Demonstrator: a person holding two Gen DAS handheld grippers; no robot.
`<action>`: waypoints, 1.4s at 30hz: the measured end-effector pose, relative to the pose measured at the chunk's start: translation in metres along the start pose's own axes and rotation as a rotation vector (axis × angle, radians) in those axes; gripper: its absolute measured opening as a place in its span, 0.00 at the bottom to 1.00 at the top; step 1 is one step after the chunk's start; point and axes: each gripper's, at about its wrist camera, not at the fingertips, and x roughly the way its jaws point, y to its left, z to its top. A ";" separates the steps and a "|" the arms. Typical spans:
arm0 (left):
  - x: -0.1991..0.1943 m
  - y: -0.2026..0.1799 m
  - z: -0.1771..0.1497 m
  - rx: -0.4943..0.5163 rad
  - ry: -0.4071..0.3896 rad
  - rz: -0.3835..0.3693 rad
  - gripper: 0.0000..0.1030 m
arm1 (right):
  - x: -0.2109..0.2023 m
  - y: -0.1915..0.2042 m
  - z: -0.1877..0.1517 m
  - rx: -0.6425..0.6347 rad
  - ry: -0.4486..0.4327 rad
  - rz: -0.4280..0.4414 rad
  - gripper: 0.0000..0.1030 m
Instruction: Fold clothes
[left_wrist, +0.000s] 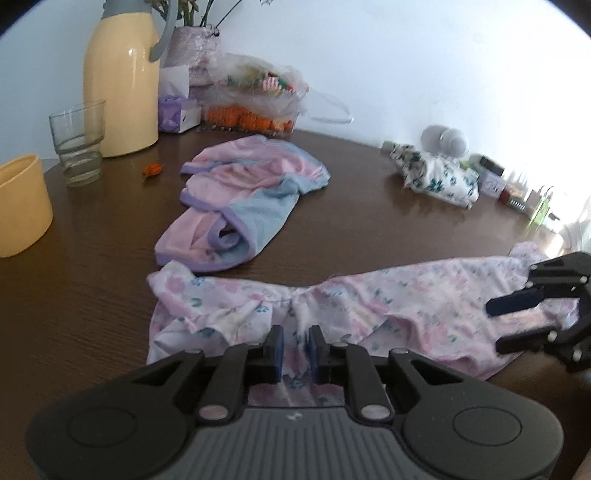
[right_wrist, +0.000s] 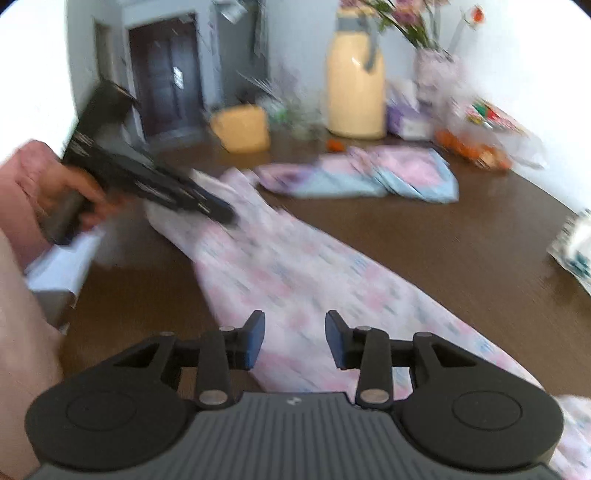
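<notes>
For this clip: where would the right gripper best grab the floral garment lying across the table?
Probably the bare hem at the end of the floral garment nearest the right gripper, approached low from the table's edge. The cloth lies flat in a long strip, and the left gripper already works its other end.

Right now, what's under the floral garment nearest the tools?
The floral garment lies spread directly on the dark wooden table; bare wood shows all around it. Anything beneath the cloth itself is covered and cannot be seen.
</notes>
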 end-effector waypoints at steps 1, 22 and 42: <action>-0.005 0.001 0.003 -0.012 -0.021 -0.006 0.13 | 0.004 0.005 0.004 -0.015 -0.010 0.002 0.35; 0.000 0.056 0.001 -0.135 -0.040 0.148 0.14 | 0.065 0.015 0.021 -0.075 0.040 0.021 0.36; -0.041 0.104 -0.011 -0.414 -0.056 0.105 0.80 | 0.137 0.046 0.108 -0.019 0.033 0.066 0.27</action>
